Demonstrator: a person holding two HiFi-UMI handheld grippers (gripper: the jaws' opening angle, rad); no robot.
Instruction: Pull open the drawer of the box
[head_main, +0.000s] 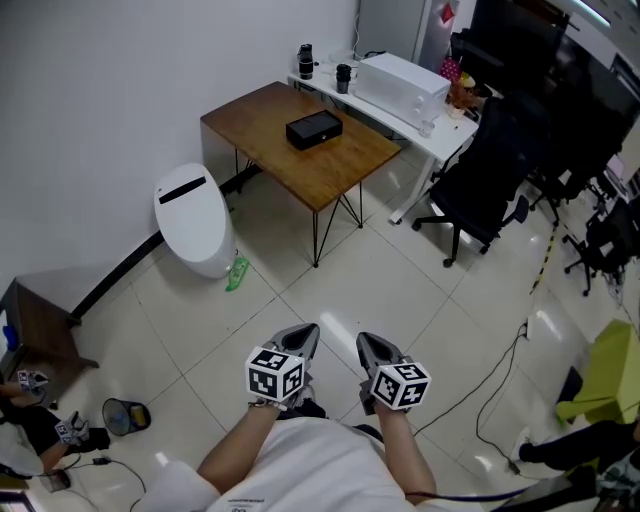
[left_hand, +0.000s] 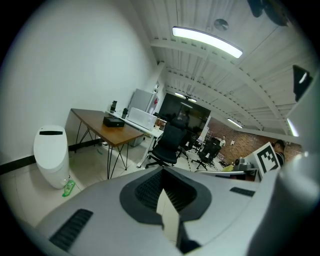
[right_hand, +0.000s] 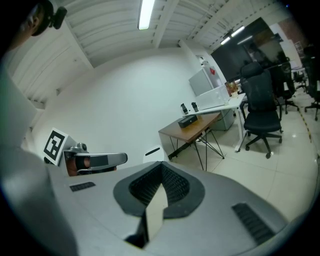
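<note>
You're standing well back from the job. The box (head_main: 314, 129), black and low, sits at twelve o'clock on the wooden table (head_main: 335, 172), near the middle of the top and well apart from both tools. From here I can't make out its drawer front or a pull.

You hold both grippers low at six o'clock, close to your body and side by side, which looks like a carrying pose and not a reach. The left gripper (head_main: 304, 338) has its jaws together with nothing between them, and the right gripper (head_main: 371, 346) is the same, pads meeting on empty air. Both point roughly toward the table, so each gripper view has the box in sight.

By my read the task hasn't begun. You need to close the gap across the tiled floor (head_main: 330, 290). The rounded white bin (head_main: 194, 218) stands at ten o'clock by the table's near-left leg, and the black office chair (head_main: 482, 178) at two o'clock. The path between them looks open.
</note>
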